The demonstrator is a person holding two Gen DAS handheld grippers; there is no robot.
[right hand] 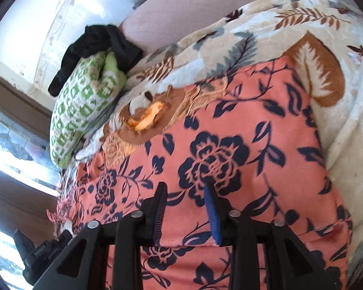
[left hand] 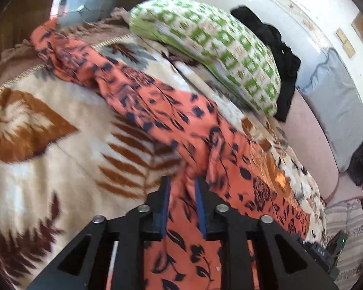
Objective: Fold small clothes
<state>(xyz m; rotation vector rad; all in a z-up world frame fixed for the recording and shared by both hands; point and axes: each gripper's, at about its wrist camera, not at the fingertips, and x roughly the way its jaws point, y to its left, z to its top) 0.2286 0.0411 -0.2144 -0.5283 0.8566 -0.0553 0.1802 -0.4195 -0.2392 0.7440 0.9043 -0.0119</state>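
Now both grippers, left gripper [left hand: 181, 183] and right gripper [right hand: 185, 188], are spread (holding nothing); smooth the orange cloth [right hand: 242, 130] flat before folding.

There are no words, numbers, labels or signs to read in either picture. The cloths and the pillow show only patterns of flowers, leaves and squares, with no letters on them.
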